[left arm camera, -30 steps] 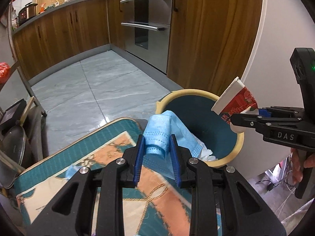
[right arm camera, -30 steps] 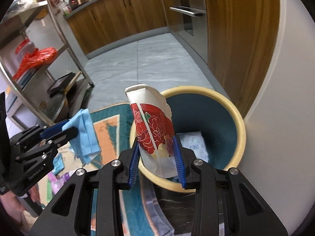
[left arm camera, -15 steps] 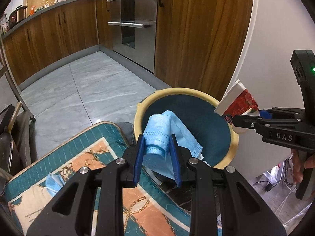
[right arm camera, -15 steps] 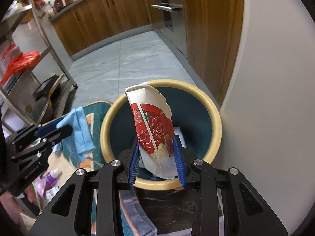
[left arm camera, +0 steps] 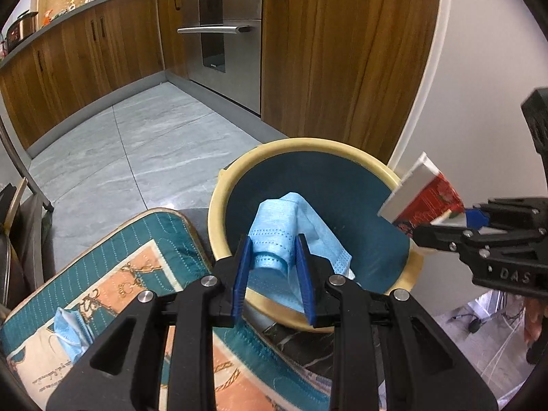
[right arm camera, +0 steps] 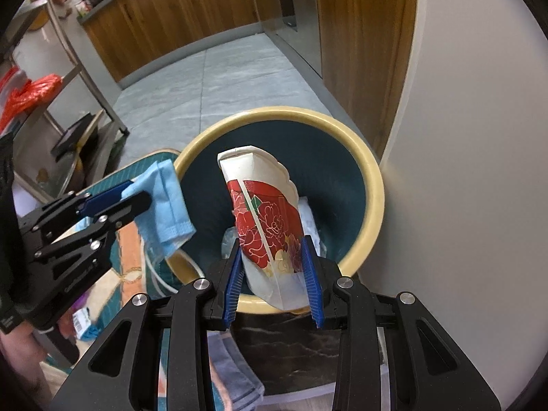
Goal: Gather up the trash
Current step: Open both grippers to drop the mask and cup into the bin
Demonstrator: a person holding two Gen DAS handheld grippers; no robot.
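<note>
A round bin (left arm camera: 219, 202) with a cream rim and dark teal inside stands on the floor by the wall; it also shows in the right wrist view (right arm camera: 373, 185). My left gripper (left arm camera: 274, 263) is shut on a crumpled blue face mask (left arm camera: 284, 226) and holds it over the bin's near rim. My right gripper (right arm camera: 274, 274) is shut on a flattened red-and-white flowered paper cup (right arm camera: 263, 212) and holds it above the bin's opening. Pale trash (right arm camera: 310, 219) lies in the bin's bottom.
A teal and orange cushion (left arm camera: 137, 274) lies left of the bin with another blue mask (left arm camera: 68, 328) on it. Wooden cabinets and an oven (left arm camera: 219, 34) line the far side. A white wall (right arm camera: 462, 171) is at the right. A metal rack (right arm camera: 68, 68) stands left.
Both grippers have moved toward the bin with their loads. The mask and the cup now hang over the bin's opening rather than beside it.
</note>
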